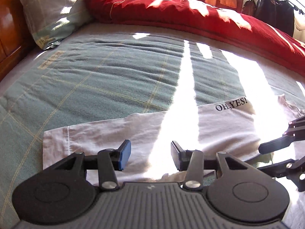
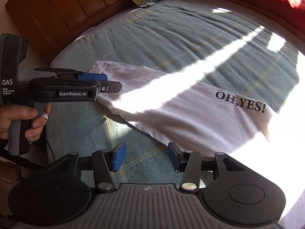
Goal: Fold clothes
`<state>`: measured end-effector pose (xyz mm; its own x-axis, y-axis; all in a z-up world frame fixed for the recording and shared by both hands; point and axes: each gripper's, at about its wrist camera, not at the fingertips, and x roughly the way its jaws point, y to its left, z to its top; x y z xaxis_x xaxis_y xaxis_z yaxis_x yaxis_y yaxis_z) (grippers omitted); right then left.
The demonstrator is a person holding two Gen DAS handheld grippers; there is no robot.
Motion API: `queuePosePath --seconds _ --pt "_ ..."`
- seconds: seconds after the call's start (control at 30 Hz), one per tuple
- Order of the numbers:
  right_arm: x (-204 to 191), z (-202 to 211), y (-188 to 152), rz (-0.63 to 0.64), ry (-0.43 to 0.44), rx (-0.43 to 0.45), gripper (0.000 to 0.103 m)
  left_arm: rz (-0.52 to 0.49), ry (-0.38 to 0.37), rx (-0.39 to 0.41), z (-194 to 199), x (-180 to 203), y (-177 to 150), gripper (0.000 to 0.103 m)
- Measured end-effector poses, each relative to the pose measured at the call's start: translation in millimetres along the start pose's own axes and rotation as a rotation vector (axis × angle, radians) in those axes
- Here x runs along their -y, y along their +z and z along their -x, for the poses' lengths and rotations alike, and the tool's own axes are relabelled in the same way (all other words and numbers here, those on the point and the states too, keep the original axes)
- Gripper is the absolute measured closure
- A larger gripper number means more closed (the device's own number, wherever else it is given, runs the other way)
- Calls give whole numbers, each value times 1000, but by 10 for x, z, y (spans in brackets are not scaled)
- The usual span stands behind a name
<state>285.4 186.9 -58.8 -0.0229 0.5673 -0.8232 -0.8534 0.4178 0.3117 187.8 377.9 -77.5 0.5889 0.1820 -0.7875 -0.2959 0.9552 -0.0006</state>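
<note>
white shirt (image 2: 171, 114) on green blanket (image 1: 95, 76), laid flat, already folded into a long band; print "oh,yes!" near one end, sleeve hem at the other. strong sun stripe across the middle, detail washed out there. red quilt (image 1: 190, 15) and pillow (image 1: 51, 13) at far side of bed, clear of the work.

left gripper (image 1: 150, 155): jaws apart, nothing between pads, poised just above near edge of shirt toward sleeve end. in right wrist view, same left gripper (image 2: 106, 82) seen side-on over that end, held by hand (image 2: 21, 122).

right gripper (image 2: 146, 157): jaws apart, empty, over bare blanket just beside near edge of shirt.

step in hand, as judged: between folds; cloth released, no grasp made.

next move, as judged: pinch near edge or one end of band with both grippers, pads over a single folded layer stack, lift evenly, carry across toward print end, lay down square. risk: uneven lift, layers sliding apart; edge hard to locate in glare.
</note>
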Motion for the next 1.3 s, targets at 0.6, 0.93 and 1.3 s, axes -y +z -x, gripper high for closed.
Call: queuePosePath --seconds 0.6,0.93,1.3 --pt "608 629 -669 -167 -174 19 42 61 -384 -131 -301 1082 419 56" --pt "1038 643 -1151 -270 -182 -23 33 83 -323 -179 -719 1296 352 54" --pt "1182 560 -1276 -341 -32 41 0 78 -325 -184 -780 1577 708 52"
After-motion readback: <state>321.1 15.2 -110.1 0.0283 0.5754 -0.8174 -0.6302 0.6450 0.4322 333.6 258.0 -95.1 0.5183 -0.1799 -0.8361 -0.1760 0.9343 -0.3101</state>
